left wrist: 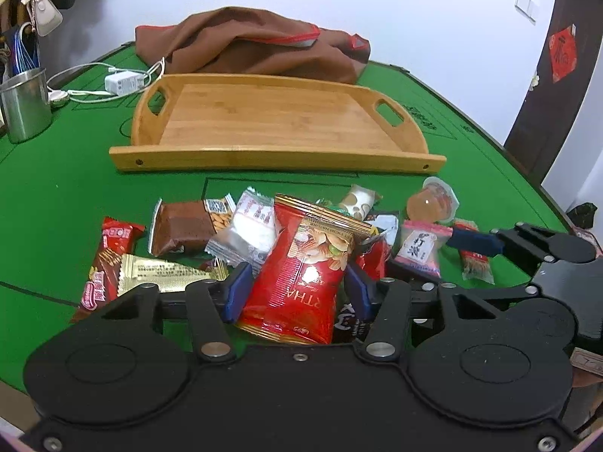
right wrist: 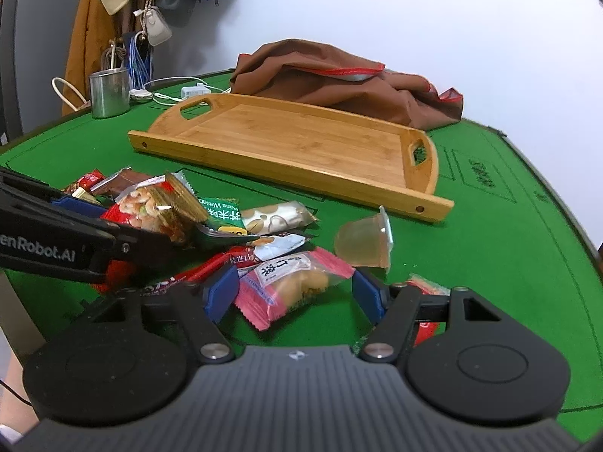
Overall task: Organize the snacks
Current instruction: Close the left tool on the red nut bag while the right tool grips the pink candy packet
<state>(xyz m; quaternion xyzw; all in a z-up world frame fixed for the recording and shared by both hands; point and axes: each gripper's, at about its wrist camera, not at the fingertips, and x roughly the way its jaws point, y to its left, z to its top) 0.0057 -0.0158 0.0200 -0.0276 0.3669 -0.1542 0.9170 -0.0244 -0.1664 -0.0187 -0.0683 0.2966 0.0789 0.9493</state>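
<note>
Left gripper point(left wrist: 297, 288) clamps the red nut bag point(left wrist: 301, 271) atop the snack pile point(left wrist: 241, 237); right gripper point(right wrist: 296, 293) gapes over a pink packet point(right wrist: 290, 282), gripping nothing. Lift the bag clear before crossing to the empty tray point(left wrist: 279, 158); loose wrappers may snag.

A glossy red foil nut packet point(left wrist: 301, 275) carries gold bands and printed nuts. The felt tabletop point(left wrist: 56, 196) is bright green with thin dark lines. The bamboo tray point(left wrist: 271, 158) is honey-yellow; the crumpled cloth point(left wrist: 248, 37) is brown, edged red.
</note>
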